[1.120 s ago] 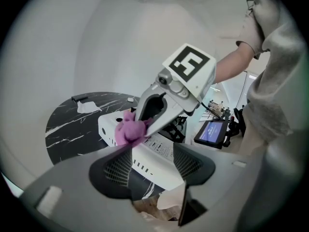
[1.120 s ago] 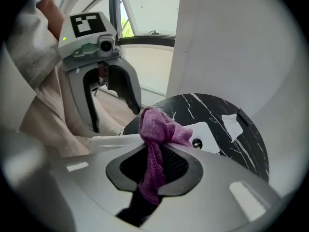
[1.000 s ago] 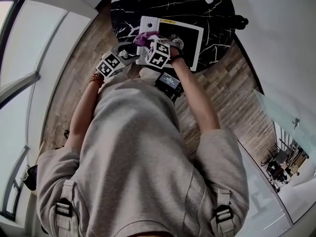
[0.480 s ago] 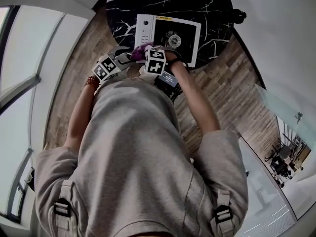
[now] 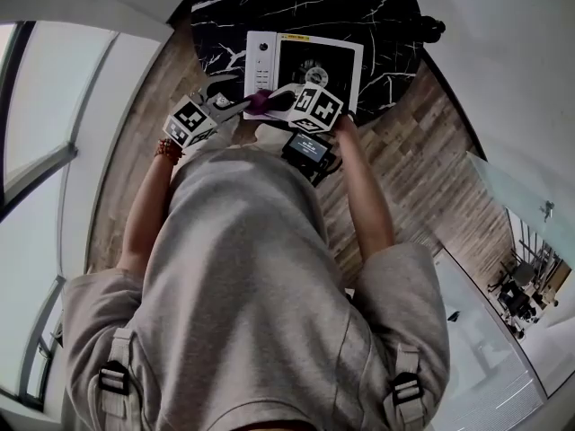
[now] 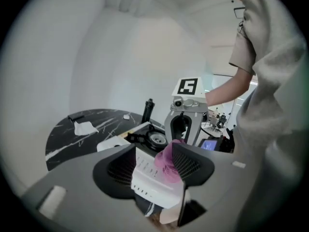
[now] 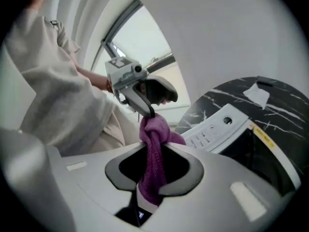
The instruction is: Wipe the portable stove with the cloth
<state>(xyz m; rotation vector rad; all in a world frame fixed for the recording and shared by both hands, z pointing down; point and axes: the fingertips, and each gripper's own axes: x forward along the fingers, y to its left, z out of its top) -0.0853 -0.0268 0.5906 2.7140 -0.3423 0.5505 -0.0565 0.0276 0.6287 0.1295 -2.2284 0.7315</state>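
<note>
The portable stove [image 5: 310,61], white with a black top, sits on the round black marble table [image 5: 395,16]. Both grippers meet at the table's near edge, in front of the stove's left control panel [image 7: 217,129]. My right gripper [image 7: 154,170] is shut on the purple cloth [image 7: 153,153], which sticks out ahead of its jaws; those jaws have just been opening. My left gripper [image 6: 154,170] faces it with its jaws apart. The cloth [image 6: 166,162] lies against its right jaw, and the stove's white panel [image 6: 145,175] shows through the gap. In the head view the cloth [image 5: 260,102] bunches between the two.
A white scrap [image 6: 84,127] lies on the far side of the table, and a dark bottle [image 6: 147,111] stands beyond the stove. A small screen device [image 5: 307,146] hangs at my waist. Wooden floor surrounds the table, with windows to the left.
The right gripper has drawn the cloth back off the stove's left side to the table's near edge. The left gripper has risen and now meets it at the cloth.
</note>
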